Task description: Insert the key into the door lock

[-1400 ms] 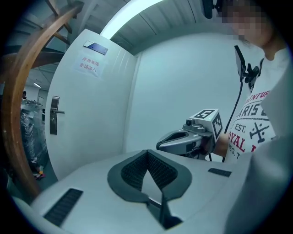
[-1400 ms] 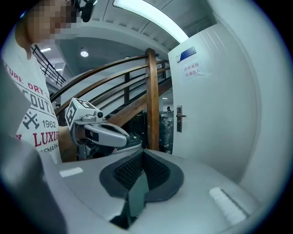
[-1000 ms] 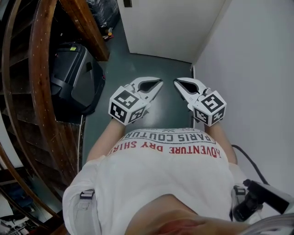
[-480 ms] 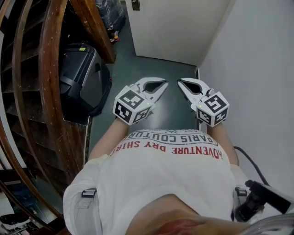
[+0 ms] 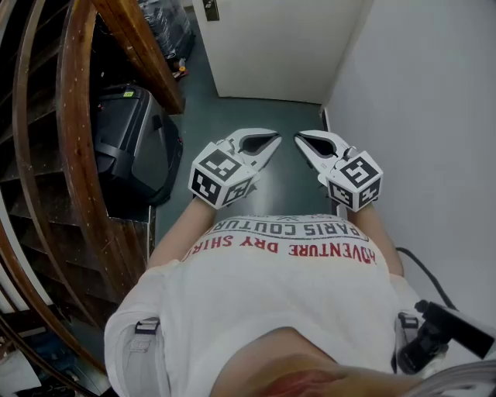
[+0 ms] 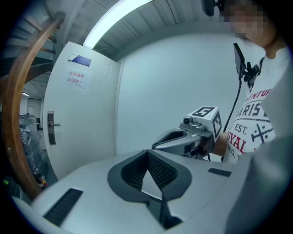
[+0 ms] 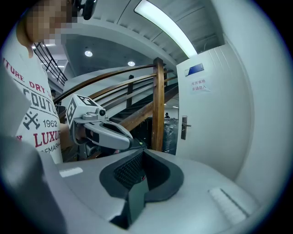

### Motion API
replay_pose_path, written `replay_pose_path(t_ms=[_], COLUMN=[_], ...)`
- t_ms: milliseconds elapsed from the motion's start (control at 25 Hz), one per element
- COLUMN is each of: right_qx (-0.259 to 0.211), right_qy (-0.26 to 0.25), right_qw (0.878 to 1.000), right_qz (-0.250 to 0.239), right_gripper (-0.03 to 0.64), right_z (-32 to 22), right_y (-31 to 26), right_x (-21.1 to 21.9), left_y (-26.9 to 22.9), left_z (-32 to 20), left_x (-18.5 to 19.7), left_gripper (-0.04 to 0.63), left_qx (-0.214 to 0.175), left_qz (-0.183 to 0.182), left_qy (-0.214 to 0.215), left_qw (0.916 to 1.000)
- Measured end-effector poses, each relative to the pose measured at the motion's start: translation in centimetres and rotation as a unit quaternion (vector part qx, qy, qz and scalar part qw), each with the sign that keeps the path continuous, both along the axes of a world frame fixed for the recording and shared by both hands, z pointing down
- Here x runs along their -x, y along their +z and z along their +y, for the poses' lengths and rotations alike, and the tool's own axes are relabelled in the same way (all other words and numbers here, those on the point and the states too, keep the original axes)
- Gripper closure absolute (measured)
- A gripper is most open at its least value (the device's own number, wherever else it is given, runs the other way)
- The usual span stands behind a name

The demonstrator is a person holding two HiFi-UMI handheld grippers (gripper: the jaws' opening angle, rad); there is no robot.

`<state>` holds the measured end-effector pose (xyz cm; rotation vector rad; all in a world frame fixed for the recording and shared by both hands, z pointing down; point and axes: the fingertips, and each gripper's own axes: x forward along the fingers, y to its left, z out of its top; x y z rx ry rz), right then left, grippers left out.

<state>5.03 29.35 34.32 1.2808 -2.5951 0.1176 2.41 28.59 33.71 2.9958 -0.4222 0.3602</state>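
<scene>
In the head view my left gripper (image 5: pixel 275 140) and right gripper (image 5: pixel 297 139) are held side by side in front of the person's chest, over the dark green floor (image 5: pixel 232 120). Both point at the white door (image 5: pixel 279 46). Each has its jaws together, and no key shows in any view. The door's metal lock plate (image 5: pixel 210 8) sits at the top edge. In the left gripper view the lock plate and handle (image 6: pixel 51 127) are far off at the left, with the right gripper (image 6: pixel 158 145) alongside. In the right gripper view the handle (image 7: pixel 184 126) is ahead and the left gripper (image 7: pixel 136 145) is beside it.
A curved wooden stair rail (image 5: pixel 74 132) runs down the left. A black case (image 5: pixel 128 139) stands on the floor under it. A white wall (image 5: pixel 434 116) closes the right side, with a black cable (image 5: pixel 422 271) along it. A paper notice (image 6: pixel 75 78) is stuck on the door.
Both grippers have edged a little toward the door together and then held still. The head view swayed slightly. Both pairs of jaws stayed together.
</scene>
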Motion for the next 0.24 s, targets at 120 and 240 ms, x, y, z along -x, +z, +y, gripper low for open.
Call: replay_pose_path(t_ms=[120, 240], right_qx=[0.001, 0.0], right_qy=[0.007, 0.012], right_qw=[1.0, 1.0], right_qz=[-0.001, -0.002], right_gripper=[0.615, 0.615], right_z=[0.08, -0.03], right_y=[0.14, 0.11], right_x=[-0.52, -1.07], left_y=[0.11, 0.26], left_z=[0.1, 0.11], left_x=[-0.51, -1.1], left_gripper=[0.594, 0.594], left_qx=[0.001, 0.002], left_qz=[0.0, 0.0], left_qy=[0.006, 0.011], left_qw=[1.0, 0.9999])
